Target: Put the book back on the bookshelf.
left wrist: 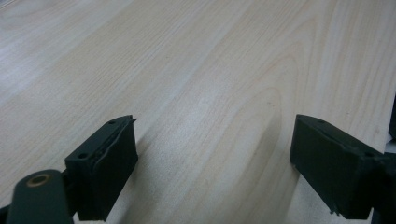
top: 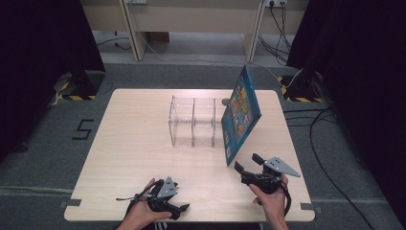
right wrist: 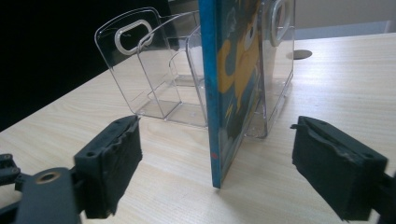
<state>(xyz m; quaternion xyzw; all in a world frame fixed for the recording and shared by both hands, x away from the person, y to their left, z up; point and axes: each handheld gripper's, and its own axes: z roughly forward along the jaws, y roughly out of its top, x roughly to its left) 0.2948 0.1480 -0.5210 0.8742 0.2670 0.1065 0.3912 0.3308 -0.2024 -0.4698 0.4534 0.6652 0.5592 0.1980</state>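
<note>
A blue picture book (top: 242, 112) stands on its edge, tilted, inside the right end of a clear plastic organiser (top: 194, 120) in the middle of the wooden table (top: 134, 143). In the right gripper view the book's spine (right wrist: 211, 93) faces me, with the clear organiser (right wrist: 154, 70) behind it. My right gripper (top: 248, 163) is open just in front of the book's near corner, touching nothing; its jaws (right wrist: 215, 158) stand wide to either side of the spine. My left gripper (top: 174, 211) rests open near the table's front edge, with bare wood between its jaws (left wrist: 212, 158).
The organiser has three compartments; the left and middle ones hold nothing. Black curtains flank the table. Cables (top: 325, 143) run over the grey floor at the right. A wooden bench frame (top: 191, 24) stands behind the table.
</note>
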